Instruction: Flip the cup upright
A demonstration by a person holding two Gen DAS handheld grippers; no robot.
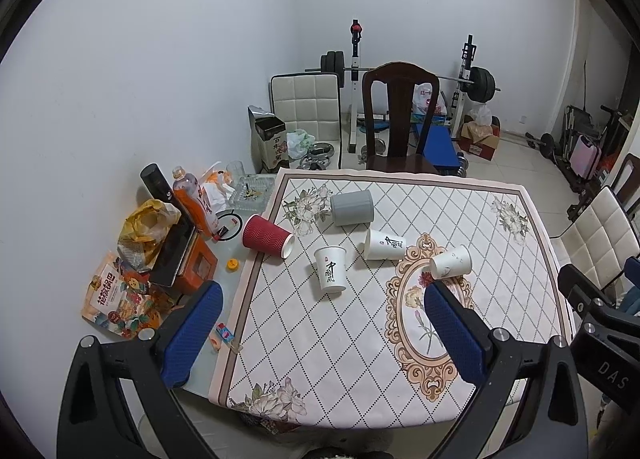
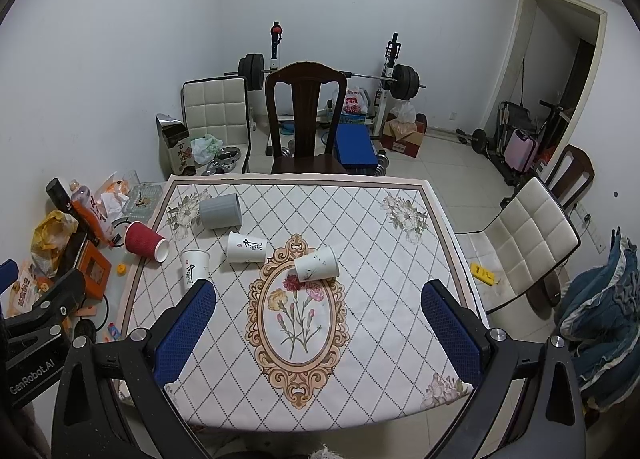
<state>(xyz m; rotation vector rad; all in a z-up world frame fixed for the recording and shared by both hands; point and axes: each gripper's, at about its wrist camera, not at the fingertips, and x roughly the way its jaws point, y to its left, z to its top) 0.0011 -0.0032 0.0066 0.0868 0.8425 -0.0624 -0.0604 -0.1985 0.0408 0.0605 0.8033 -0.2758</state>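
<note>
Both hand-held grippers – left hand-held gripper (image 1: 322,333), right hand-held gripper (image 2: 318,333) – hover spread wide over the near edge of the tabletop (image 2: 372,371), holding nothing. Only the left view shows the snack bag (image 1: 116,301); only the right shows the blue bundle (image 2: 600,311). Beyond lie five cups on their sides: white lettered cup (image 1: 331,269), its base hidden in the right view, floral cup (image 2: 316,263), second lettered cup (image 2: 246,247), red cup (image 1: 267,237) – farthest, grey cup (image 1: 352,209).
</note>
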